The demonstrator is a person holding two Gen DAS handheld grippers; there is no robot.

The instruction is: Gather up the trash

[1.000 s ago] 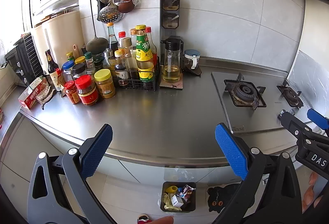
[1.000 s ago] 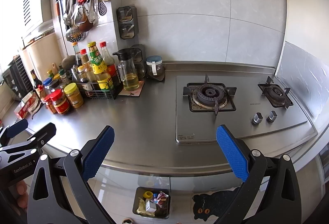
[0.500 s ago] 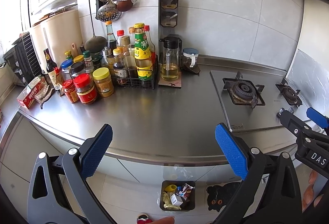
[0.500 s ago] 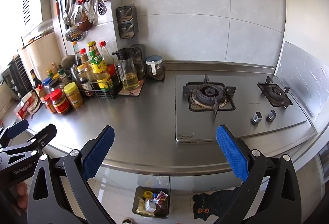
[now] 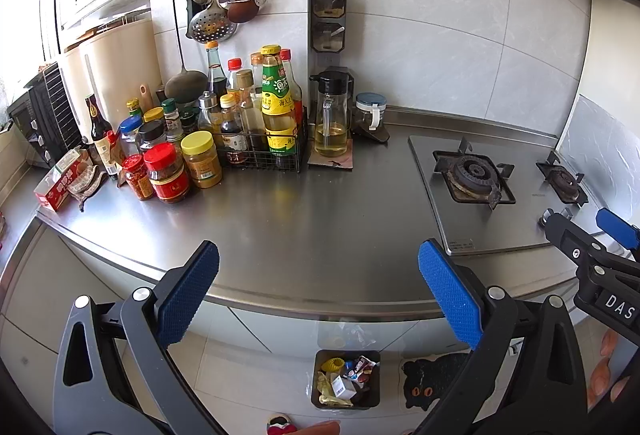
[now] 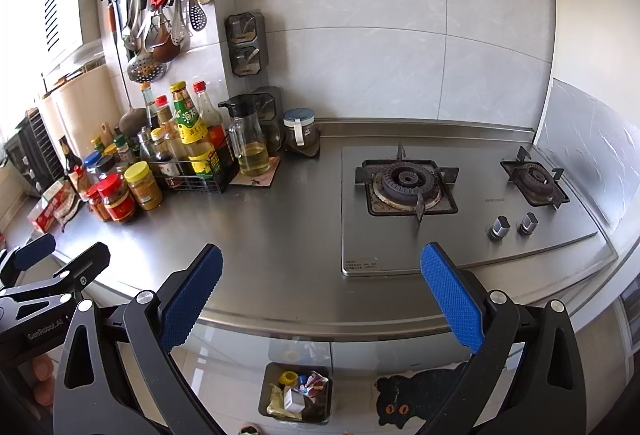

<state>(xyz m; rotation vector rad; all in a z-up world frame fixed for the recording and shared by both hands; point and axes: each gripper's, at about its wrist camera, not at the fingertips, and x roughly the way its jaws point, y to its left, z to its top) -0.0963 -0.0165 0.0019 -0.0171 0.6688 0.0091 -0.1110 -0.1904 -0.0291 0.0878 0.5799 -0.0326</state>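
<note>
A small black trash bin (image 5: 347,378) stands on the floor below the counter's front edge, holding several wrappers and a yellow piece; it also shows in the right wrist view (image 6: 295,392). My left gripper (image 5: 318,295) is open and empty, held above the counter edge over the bin. My right gripper (image 6: 321,295) is open and empty at about the same height, to the right of the left one. A red and white packet with a crumpled wrapper (image 5: 68,181) lies at the counter's far left.
A steel counter (image 5: 312,219) carries bottles and jars (image 5: 224,139) at the back left, an oil jug (image 5: 331,125), and a two-burner gas stove (image 6: 452,203) at the right. Utensils hang on the wall. A black cat mat (image 6: 416,399) lies by the bin.
Both grippers stay open and nearly still. The left view has shifted slightly, so the counter objects sit a little lower and to the left in frame.
</note>
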